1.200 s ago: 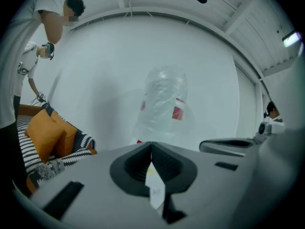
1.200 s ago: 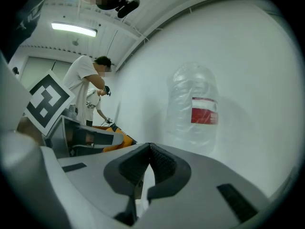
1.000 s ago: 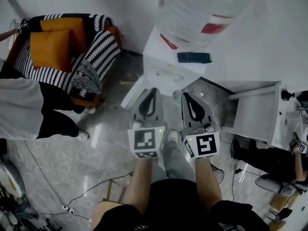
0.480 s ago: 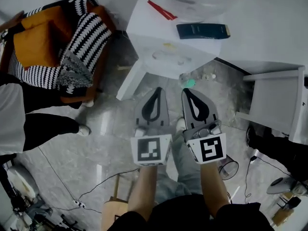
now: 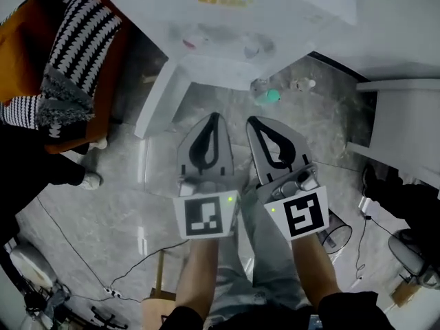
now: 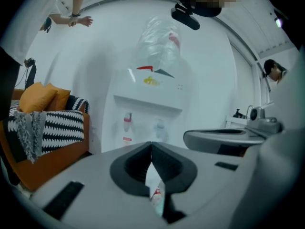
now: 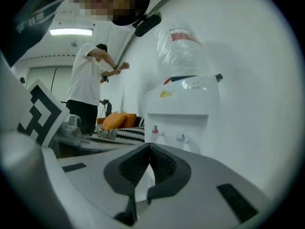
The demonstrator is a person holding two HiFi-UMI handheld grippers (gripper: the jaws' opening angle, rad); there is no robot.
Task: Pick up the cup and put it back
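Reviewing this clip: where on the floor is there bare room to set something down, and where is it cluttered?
The widest free patch is the bare floor tile between the striped sofa and the left gripper. It is crowded ahead, where a green-capped bottle lies below the water dispenser, at lower left with cables, and at right by white furniture.

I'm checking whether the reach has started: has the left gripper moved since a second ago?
Yes. In the head view the left gripper has drawn away from the water dispenser: its tip reached the front ledge, now floor shows between them.
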